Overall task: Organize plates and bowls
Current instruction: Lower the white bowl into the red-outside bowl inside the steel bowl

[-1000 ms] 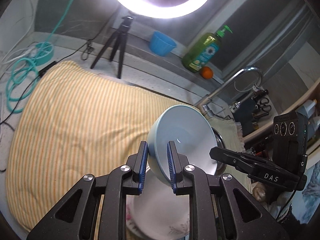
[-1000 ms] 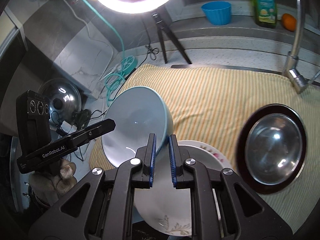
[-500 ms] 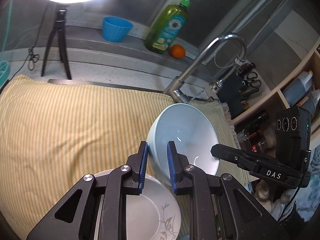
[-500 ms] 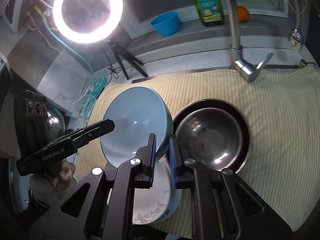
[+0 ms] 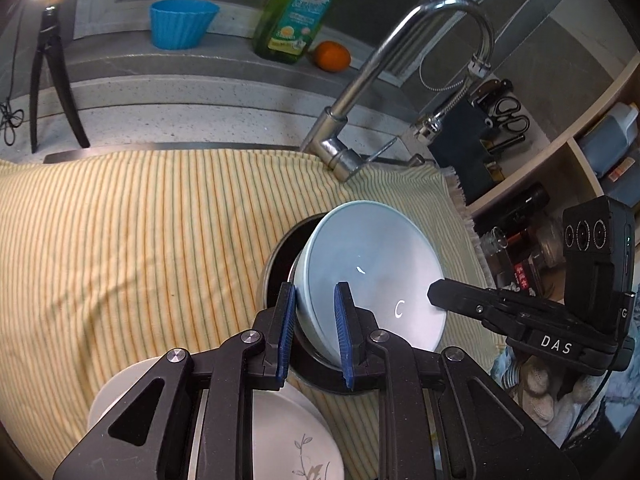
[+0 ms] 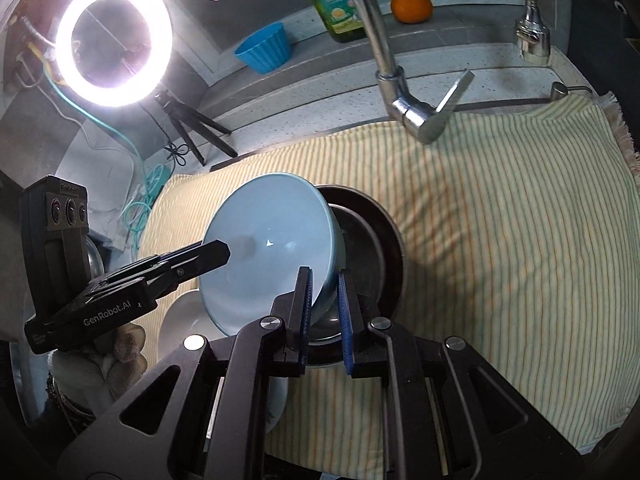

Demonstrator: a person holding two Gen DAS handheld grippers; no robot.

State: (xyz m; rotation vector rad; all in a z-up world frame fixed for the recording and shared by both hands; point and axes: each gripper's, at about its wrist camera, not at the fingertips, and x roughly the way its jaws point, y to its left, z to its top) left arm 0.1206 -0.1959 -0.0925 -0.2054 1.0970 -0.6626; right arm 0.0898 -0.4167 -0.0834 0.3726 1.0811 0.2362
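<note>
A light blue bowl [image 5: 372, 268] [image 6: 272, 252] hangs tilted between both grippers, right over a steel bowl [image 6: 360, 236] [image 5: 276, 276] that sits in a dark-rimmed plate on the striped cloth. My left gripper [image 5: 316, 332] is shut on the blue bowl's near rim. My right gripper [image 6: 324, 312] is shut on the opposite rim. A white plate with a leaf pattern [image 5: 288, 432] [image 6: 180, 320] lies just below and beside them on the cloth. Each gripper shows in the other's view, held by a gloved hand [image 6: 96, 364].
A yellow striped cloth [image 5: 120, 240] covers the counter. A chrome faucet [image 5: 384, 64] rises behind it. On the back ledge stand a blue cup [image 5: 180, 24], a green soap bottle [image 5: 300, 8] and an orange [image 5: 332, 56]. A ring light [image 6: 114, 44] on a tripod stands at left.
Both grippers carried the blue bowl sideways from above the white plate to above the steel bowl, and a little lower. The grip on the rim stayed the same.
</note>
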